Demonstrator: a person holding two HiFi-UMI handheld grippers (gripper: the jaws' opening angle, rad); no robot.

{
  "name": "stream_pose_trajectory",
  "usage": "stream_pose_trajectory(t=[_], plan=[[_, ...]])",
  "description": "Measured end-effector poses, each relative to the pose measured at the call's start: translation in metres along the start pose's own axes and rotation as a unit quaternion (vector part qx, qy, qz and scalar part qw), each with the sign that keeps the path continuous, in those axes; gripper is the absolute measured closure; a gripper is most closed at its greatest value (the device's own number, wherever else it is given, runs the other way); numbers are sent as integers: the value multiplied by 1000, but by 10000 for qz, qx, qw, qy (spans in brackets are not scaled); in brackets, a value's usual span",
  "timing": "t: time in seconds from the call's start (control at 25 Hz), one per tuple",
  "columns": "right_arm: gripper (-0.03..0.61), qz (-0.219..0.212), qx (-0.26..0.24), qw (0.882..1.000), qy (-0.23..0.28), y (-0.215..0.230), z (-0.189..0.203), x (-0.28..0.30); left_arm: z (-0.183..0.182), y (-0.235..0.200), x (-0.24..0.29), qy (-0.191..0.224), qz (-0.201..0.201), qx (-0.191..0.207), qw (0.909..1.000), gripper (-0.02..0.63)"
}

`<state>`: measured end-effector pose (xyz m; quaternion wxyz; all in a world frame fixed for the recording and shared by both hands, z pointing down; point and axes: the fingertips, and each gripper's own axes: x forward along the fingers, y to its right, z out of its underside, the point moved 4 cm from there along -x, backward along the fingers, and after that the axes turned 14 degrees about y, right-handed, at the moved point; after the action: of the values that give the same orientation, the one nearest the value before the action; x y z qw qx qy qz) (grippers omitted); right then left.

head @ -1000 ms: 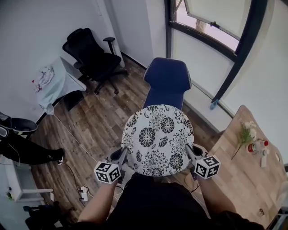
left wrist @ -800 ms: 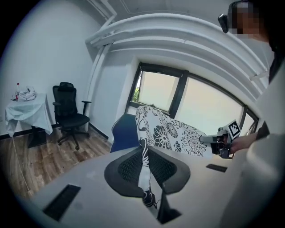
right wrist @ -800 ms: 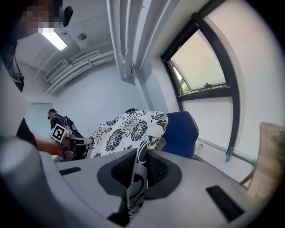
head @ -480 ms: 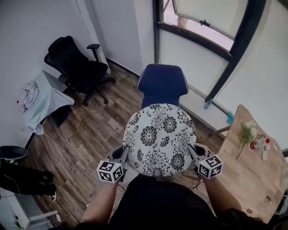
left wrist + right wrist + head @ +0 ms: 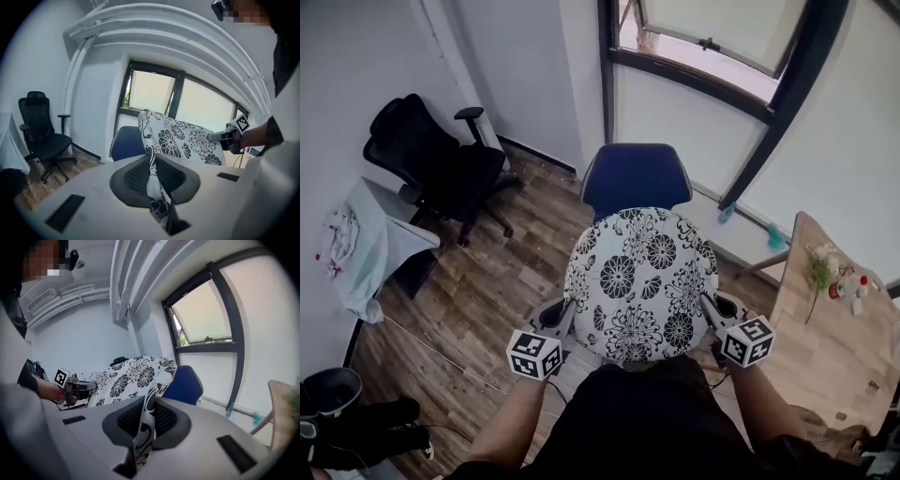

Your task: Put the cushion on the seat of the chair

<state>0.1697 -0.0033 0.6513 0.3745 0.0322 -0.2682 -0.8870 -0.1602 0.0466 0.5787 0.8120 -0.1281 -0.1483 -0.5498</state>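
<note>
Cushion (image 5: 642, 281), round, white fabric with black flower print, is held up in the air, tilted, in front of the person. It sits between both tools, near the blue upholstered chair (image 5: 636, 178), whose lower part it hides; cushion not on the seat yet. Left tool (image 5: 566, 317) is clenched on the cushion's left edge, with fabric pinched between its jaws in the left gripper view. Right tool (image 5: 709, 311) is clenched on the cushion's right edge, same fabric pinch in the right gripper view. Black mesh office chair (image 5: 431, 159) stands well apart at left on the wood floor (image 5: 487, 281). Wooden tabletop (image 5: 834, 366) at right.
</note>
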Motion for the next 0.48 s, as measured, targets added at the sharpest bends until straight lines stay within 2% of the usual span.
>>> stream_pose_trajectory(t=[0.16, 0.48], plan=[[541, 183, -38, 9998, -67, -3, -10, 10, -6, -23, 18, -73, 225, 41, 9997, 586], [541, 432, 275, 9984, -239, -6, 16, 30, 13, -38, 44, -360, 449, -64, 9983, 586]])
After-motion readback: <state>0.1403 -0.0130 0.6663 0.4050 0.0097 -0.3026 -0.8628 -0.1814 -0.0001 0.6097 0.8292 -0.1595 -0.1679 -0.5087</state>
